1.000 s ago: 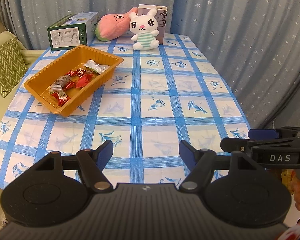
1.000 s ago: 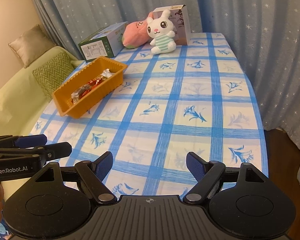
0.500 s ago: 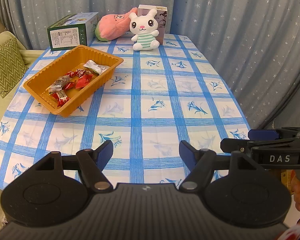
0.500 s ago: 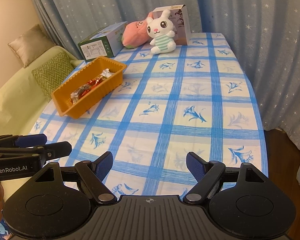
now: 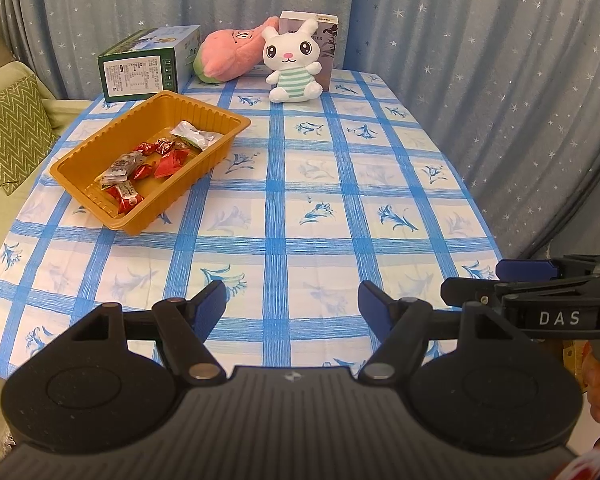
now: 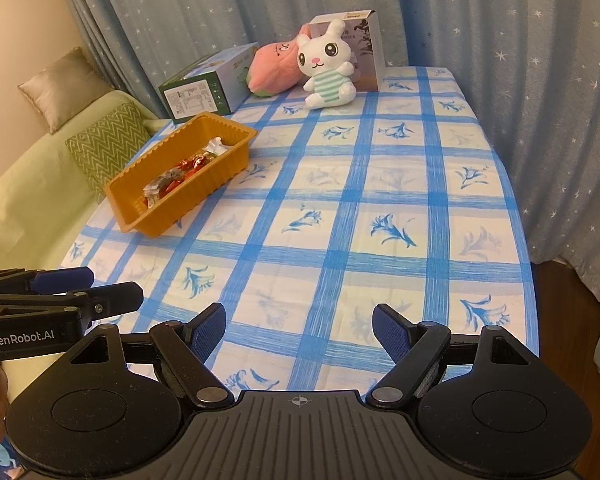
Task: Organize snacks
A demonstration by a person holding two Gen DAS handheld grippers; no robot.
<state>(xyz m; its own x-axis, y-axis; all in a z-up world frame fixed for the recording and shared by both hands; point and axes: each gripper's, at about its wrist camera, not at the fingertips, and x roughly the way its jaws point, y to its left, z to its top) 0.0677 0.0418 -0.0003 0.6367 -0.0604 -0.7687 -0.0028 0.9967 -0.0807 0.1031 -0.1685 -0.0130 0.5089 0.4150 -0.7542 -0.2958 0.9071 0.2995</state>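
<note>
An orange plastic tray (image 5: 216,115) sits on the left part of the blue-checked table and holds several wrapped snacks (image 5: 148,164), red and silver. It also shows in the right wrist view (image 6: 228,160), with the snacks (image 6: 180,176) inside. My left gripper (image 5: 292,306) is open and empty over the table's near edge. My right gripper (image 6: 299,330) is open and empty beside it, also at the near edge. Each gripper shows at the side of the other's view: the right one (image 5: 540,280) and the left one (image 6: 72,292).
At the table's far end stand a green box (image 5: 148,64), a pink plush (image 5: 232,54), a white rabbit plush (image 5: 294,66) and a brown box (image 5: 326,36). A green sofa with cushions (image 6: 104,144) is on the left. Starred curtains (image 5: 500,80) hang behind and to the right.
</note>
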